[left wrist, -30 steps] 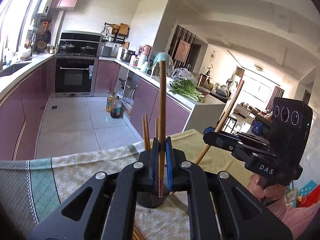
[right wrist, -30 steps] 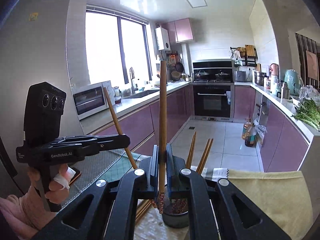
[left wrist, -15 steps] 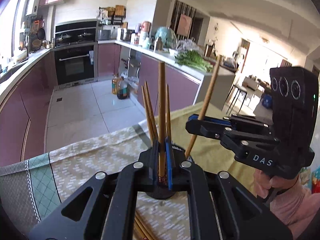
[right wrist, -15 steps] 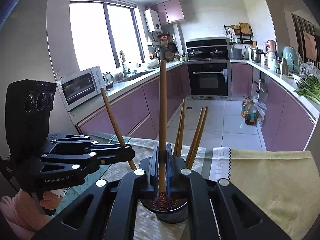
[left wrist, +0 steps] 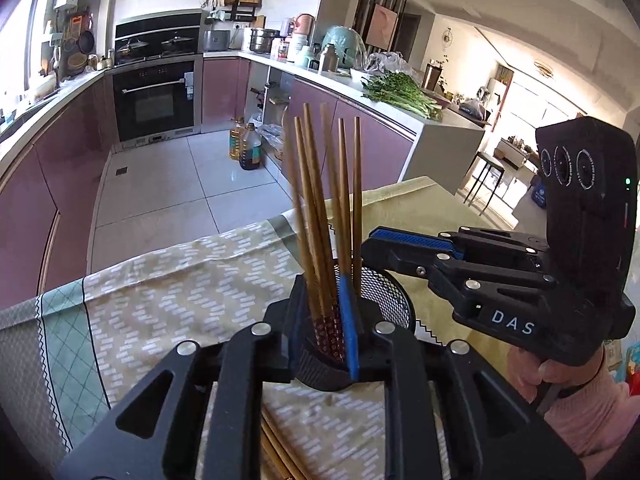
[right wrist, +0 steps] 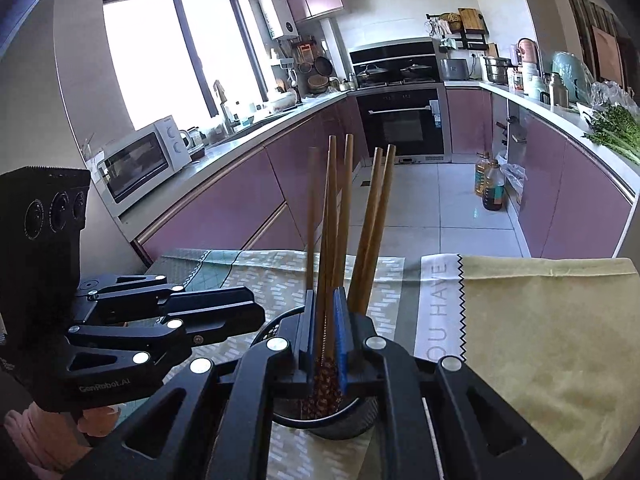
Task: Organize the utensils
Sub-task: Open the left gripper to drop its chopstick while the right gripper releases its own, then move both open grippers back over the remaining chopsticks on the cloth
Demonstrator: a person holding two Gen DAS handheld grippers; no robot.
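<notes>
A black mesh holder [left wrist: 390,300] [right wrist: 348,424] stands on the patterned tablecloth [left wrist: 180,300] with several wooden chopsticks [left wrist: 320,200] [right wrist: 376,220] upright in it. My left gripper [left wrist: 322,292] [right wrist: 248,312] is just above the holder. Its jaws are opening, and chopsticks stand loosely between them, their patterned ends down in the holder. My right gripper [right wrist: 324,300] [left wrist: 370,246] comes in from the other side, still close around one chopstick [right wrist: 331,200] whose patterned end sits in the holder. Its jaws are just starting to open.
More loose chopsticks [left wrist: 280,456] lie on the cloth near me, below the left gripper. A yellow cloth [right wrist: 540,340] covers the right part of the table. Beyond the table's far edge lie the kitchen floor and purple cabinets [right wrist: 240,208].
Both grippers came down over the holder, each with an upright chopstick whose end now rests inside it. The left jaws have parted and that chopstick stands free among the others.
</notes>
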